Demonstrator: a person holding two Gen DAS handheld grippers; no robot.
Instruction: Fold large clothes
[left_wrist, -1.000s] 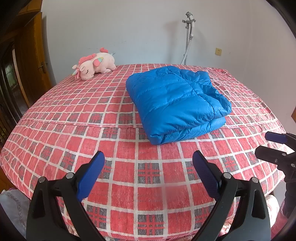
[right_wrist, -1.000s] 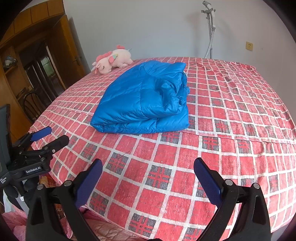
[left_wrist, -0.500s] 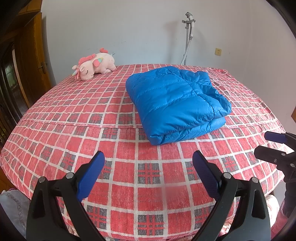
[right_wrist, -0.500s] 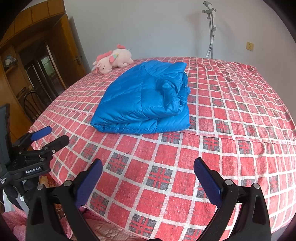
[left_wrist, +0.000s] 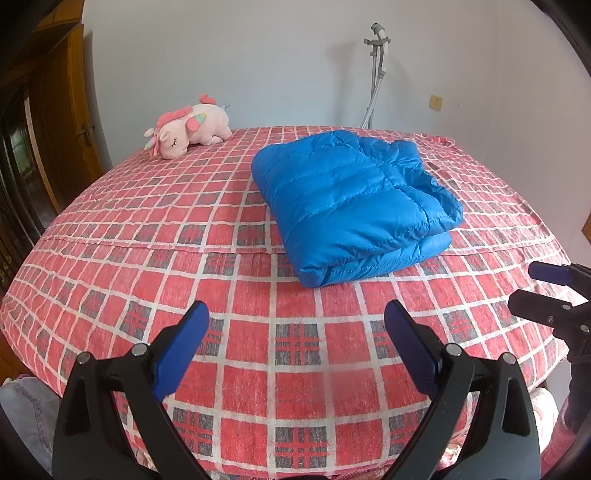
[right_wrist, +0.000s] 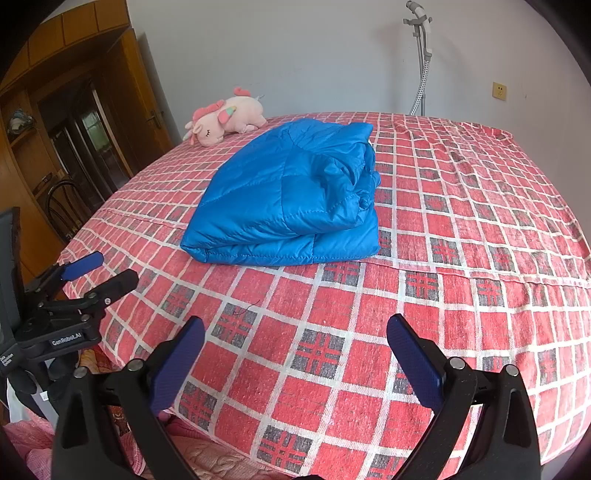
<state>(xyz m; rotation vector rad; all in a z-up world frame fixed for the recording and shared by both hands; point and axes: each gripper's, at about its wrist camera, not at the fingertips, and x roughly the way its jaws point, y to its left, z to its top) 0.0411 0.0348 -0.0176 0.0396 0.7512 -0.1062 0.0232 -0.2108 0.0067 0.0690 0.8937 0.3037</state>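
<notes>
A blue quilted jacket (left_wrist: 354, 206) lies folded into a thick bundle on the bed (left_wrist: 147, 258), which is covered by a red sheet with white grid lines and grey squares. The jacket sits around the middle of the bed, somewhat toward the far edge by the wall, with its folded layers stacked and the open edges facing the near edge. In the right wrist view the jacket (right_wrist: 291, 199) shows its stacked layers along the near side and some bunched fabric at its right end.

The left gripper (left_wrist: 297, 323) hangs above the near edge of the bed with its jaws spread wide and nothing between them; it is well apart from the jacket. The right gripper (right_wrist: 295, 330) is likewise spread wide and empty above the near edge, also clear of the jacket. Each gripper shows in the other's view: the right gripper (left_wrist: 543, 291) at the right edge of the left wrist picture, the left gripper (right_wrist: 99, 273) at the left edge of the right wrist picture, both beside the near edge of the bed.

A pink plush toy (left_wrist: 188, 131) lies near the far left corner of the bed, apart from the jacket. Behind the far edge a grey stand (left_wrist: 376, 74) rises against the white wall (left_wrist: 258, 55). A wooden door (right_wrist: 122, 92) stands to the left of the bed.
</notes>
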